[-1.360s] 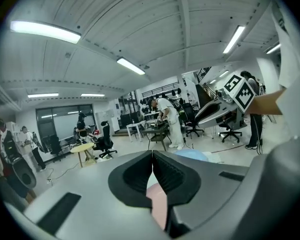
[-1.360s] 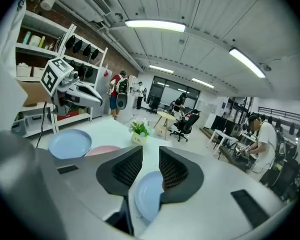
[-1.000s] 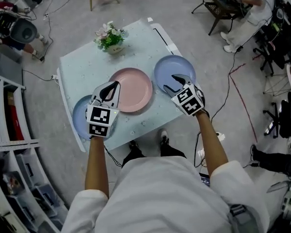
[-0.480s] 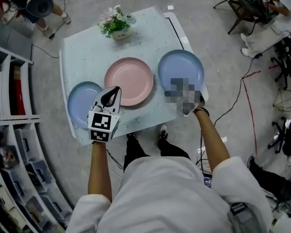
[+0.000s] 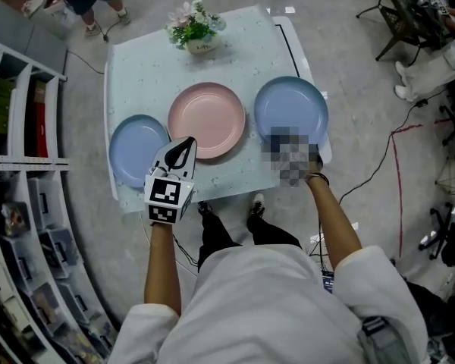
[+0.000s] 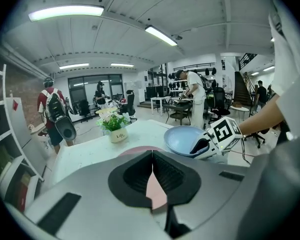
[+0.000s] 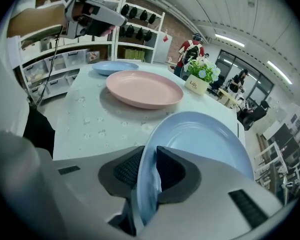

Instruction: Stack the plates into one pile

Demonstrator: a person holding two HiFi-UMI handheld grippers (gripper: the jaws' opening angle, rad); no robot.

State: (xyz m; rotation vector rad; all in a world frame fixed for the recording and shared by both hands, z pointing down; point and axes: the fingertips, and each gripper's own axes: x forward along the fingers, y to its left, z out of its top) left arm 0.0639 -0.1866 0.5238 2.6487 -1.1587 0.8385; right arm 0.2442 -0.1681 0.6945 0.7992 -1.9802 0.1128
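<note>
Grabbing comes first: the right blue plate (image 5: 291,106), at the edge of the table (image 5: 152,67), has its near rim pinched by the right gripper (image 7: 150,156), whose jaws have just been closing. The left gripper (image 5: 186,144) is closed tight and empty beside the pink plate (image 5: 206,120). Next, I think, the blue one must be lifted onto the pink.

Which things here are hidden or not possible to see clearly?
- Head view: a mosaic patch covers the right gripper, whose fingers, just closing, clamp the right blue plate.
- Left gripper view: the shut left gripper hides most of the pink plate.
- Right gripper view: its body hides that plate's near rim.
</note>
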